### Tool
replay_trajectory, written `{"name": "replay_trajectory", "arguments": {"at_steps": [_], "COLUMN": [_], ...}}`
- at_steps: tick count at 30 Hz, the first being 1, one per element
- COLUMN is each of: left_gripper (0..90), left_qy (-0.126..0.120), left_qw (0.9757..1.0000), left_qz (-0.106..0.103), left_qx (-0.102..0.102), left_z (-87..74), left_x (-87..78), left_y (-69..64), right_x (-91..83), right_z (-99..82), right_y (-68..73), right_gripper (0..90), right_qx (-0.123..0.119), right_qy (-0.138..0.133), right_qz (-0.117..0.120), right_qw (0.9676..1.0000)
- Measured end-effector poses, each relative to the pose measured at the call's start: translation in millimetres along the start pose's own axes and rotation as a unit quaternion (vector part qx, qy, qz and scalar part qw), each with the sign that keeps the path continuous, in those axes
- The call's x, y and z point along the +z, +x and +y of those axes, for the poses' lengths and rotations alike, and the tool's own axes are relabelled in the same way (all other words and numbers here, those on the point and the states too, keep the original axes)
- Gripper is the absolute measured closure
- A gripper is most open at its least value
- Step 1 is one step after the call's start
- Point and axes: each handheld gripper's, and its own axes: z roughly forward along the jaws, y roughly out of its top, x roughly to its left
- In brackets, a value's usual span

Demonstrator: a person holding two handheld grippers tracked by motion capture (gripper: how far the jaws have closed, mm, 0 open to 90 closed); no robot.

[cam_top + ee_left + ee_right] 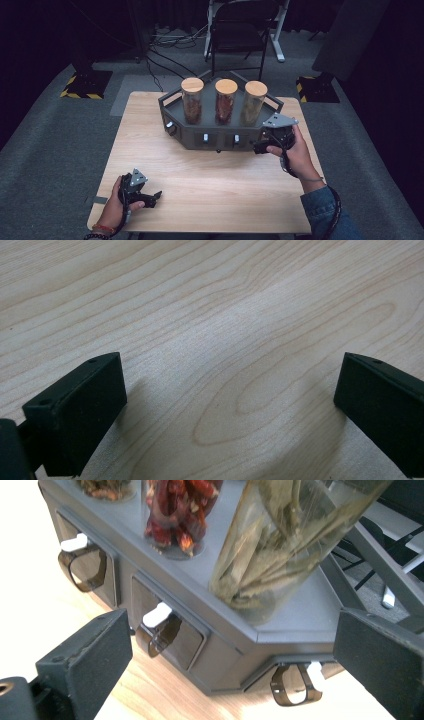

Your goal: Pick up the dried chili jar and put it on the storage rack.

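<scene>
A dark grey stand (215,138) sits at the far middle of the wooden table (210,190). It carries three upright glass jars with wooden lids: the left jar (192,100), the middle jar (226,101) and the right jar (253,103). My right gripper (261,147) is at the stand's front right corner, open and holding nothing. In the right gripper view my right gripper (235,647) faces the stand (280,635), with a jar of pale dried leaves (280,545) and a jar of red chillies (177,510) on top. My left gripper (151,196) rests near the front left, open. In the left gripper view my left gripper (230,405) frames bare wood (225,315).
The stand's front has small drawers with white tabs (157,614) and brown see-through handles (292,685). A folding chair (239,30) and cables stand on the floor beyond the table. The table's front edge is close to my left hand (112,210).
</scene>
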Motion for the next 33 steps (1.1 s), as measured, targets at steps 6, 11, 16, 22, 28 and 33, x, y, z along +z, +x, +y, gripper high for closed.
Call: {"name": "replay_trajectory", "arguments": {"at_steps": [6, 11, 16, 22, 28, 33], "left_gripper": [0.3, 0.3, 0.3, 0.3, 0.3, 0.3], "left_qy": [0.000, 0.000, 0.000, 0.000, 0.000, 0.000], "left_qw": [1.0000, 1.0000, 1.0000, 1.0000, 1.0000, 1.0000], "left_qz": [0.000, 0.000, 0.000, 0.000, 0.000, 0.000], "left_qx": [0.000, 0.000, 0.000, 0.000, -0.001, -0.001], "left_z": [0.0, 0.0, 0.0, -0.1, -0.1, -0.1], "left_x": [0.0, 0.0, 0.0, 0.0, 0.0, -0.1], "left_y": [-0.1, 0.0, 0.0, -0.1, -0.3, -0.3], "right_x": [-4.0, -3.8, -3.5, -4.8, -3.2, 0.4], "right_z": [-14.4, -25.7, -37.4, -49.4, -67.2, -83.2], "right_y": [5.6, 9.9, 17.2, 25.9, 35.3, 39.9], "right_gripper": [2.1, 2.1, 2.1, 2.1, 2.1, 2.1], "right_qx": [-0.005, -0.010, -0.021, -0.028, -0.034, -0.038], "right_qy": [0.002, 0.008, 0.016, 0.022, 0.035, 0.051], "right_qz": [0.008, 0.007, 0.005, 0.011, 0.020, 0.021], "right_qw": [1.0000, 0.9999, 0.9996, 0.9993, 0.9986, 0.9978]}}
